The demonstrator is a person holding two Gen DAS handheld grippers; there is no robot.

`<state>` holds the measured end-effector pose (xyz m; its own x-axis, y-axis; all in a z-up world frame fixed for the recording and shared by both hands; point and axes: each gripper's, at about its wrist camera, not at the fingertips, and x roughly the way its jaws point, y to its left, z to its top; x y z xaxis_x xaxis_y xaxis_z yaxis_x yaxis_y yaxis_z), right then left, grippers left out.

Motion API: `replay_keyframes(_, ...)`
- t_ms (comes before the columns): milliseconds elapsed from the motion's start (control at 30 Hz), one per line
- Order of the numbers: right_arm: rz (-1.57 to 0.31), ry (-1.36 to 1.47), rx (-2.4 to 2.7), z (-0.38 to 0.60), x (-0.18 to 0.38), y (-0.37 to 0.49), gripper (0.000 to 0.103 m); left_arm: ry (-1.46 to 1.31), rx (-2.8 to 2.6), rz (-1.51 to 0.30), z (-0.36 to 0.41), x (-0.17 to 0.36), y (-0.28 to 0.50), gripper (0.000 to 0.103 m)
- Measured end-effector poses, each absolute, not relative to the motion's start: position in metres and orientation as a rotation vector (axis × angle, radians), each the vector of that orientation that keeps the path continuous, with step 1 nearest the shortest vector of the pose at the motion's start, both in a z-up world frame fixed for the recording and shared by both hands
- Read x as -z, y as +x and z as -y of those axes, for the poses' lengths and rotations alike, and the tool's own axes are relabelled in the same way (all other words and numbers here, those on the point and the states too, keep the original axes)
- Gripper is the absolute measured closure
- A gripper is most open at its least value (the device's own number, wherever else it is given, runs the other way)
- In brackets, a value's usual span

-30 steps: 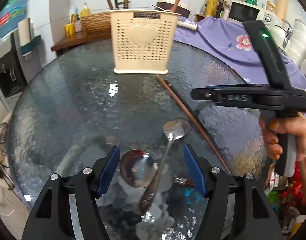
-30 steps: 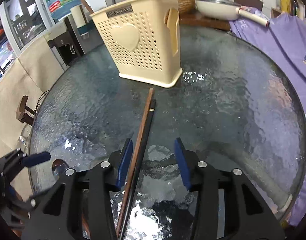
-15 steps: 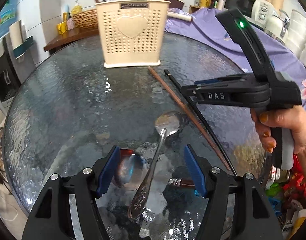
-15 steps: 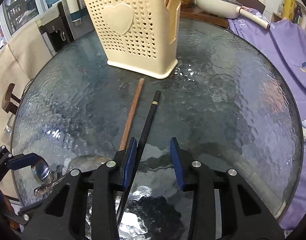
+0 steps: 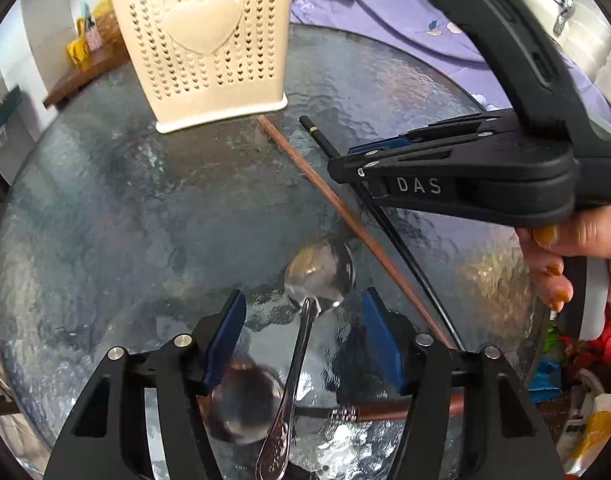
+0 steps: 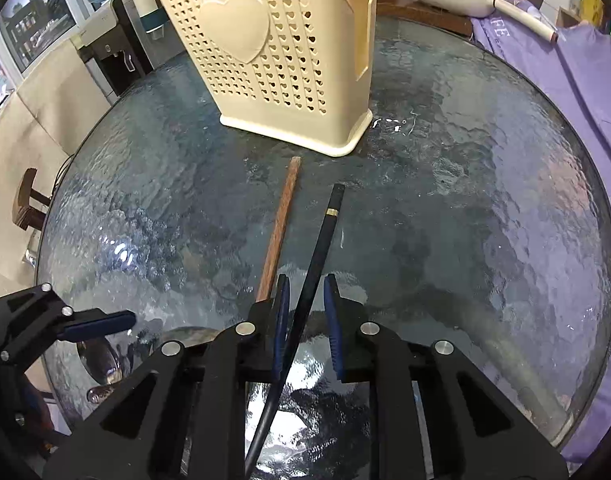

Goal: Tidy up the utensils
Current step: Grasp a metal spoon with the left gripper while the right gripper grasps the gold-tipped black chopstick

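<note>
While our right claw (image 6: 304, 300) narrows around the black chopstick (image 6: 319, 248) near the holder (image 6: 273, 60), our left claw (image 5: 303, 332) sits open over a spoon (image 5: 305, 320); next, clamp and lift.

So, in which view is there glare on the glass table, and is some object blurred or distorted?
Left wrist view: the lower spoon bowl looks smeared and soft, while the upper spoon is sharp; the holder bulges from the fisheye lens. Right wrist view: white glare on the glass table under the right gripper; the black chopstick appears curved.
</note>
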<state>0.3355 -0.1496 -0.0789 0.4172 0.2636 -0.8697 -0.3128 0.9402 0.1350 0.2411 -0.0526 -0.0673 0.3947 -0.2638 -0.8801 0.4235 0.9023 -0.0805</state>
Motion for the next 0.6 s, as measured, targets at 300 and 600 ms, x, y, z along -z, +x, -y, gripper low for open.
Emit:
replay_keyframes(300,-1.099,-0.066,-0.361,0.140,0.079,0.347,0.085,0.155,0.491,-1.171,0.060,0.066,0.266,0.052)
replay_keyframes(600,-1.115,-0.072,-0.359,0.139,0.080,0.350,0.088,0.272,0.503,-1.176,0.089,0.061,0.277,0.062)
